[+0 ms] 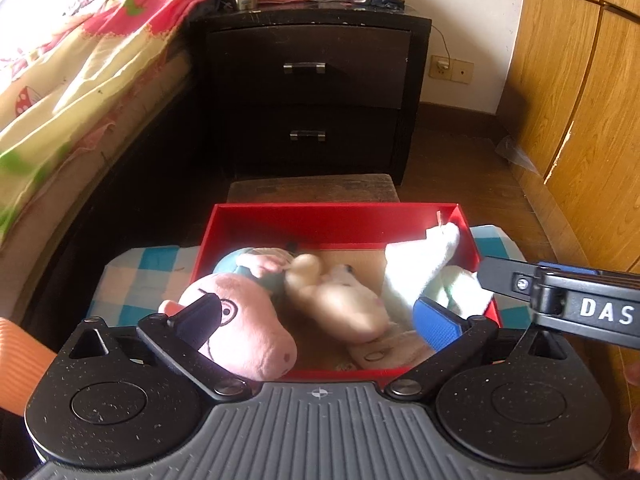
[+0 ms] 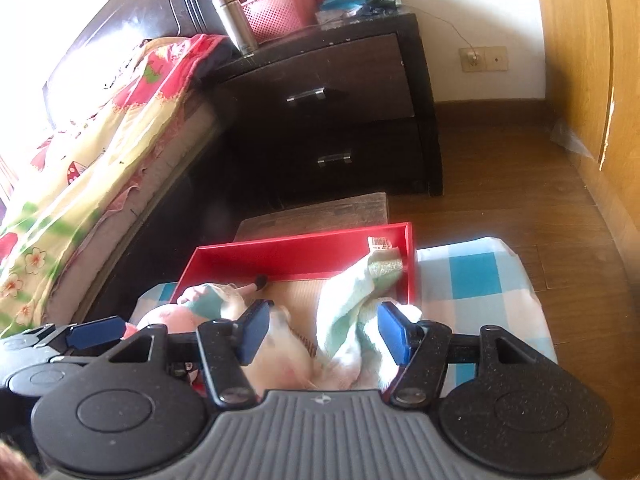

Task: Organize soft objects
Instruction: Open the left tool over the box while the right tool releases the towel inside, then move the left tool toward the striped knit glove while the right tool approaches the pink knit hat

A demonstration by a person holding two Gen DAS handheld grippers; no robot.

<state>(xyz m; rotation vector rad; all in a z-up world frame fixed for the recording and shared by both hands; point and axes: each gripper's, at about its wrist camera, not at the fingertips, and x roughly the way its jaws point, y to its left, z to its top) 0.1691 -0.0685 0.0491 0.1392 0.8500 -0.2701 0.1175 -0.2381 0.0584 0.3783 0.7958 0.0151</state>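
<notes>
A red box [image 1: 328, 220] sits on a blue-and-white checked cloth [image 1: 136, 276]. In it lie a pink pig plush [image 1: 248, 320], a cream plush [image 1: 340, 300] and a white-green towel [image 1: 420, 264]. My left gripper [image 1: 320, 320] is open above the box, its fingers on either side of the plushes, holding nothing. My right gripper [image 2: 324, 332] is open above the box's right half [image 2: 304, 252], over the cream plush [image 2: 280, 356] and the towel [image 2: 344, 304], empty. The right gripper's body shows at the right of the left wrist view.
A dark two-drawer nightstand [image 1: 312, 96] stands behind the box with a pink basket [image 2: 276, 12] and a steel flask [image 2: 236, 24] on top. A bed with a floral cover [image 1: 80, 80] is on the left. A wooden wardrobe [image 1: 580, 100] is on the right. A low stool [image 1: 312, 188] is behind the box.
</notes>
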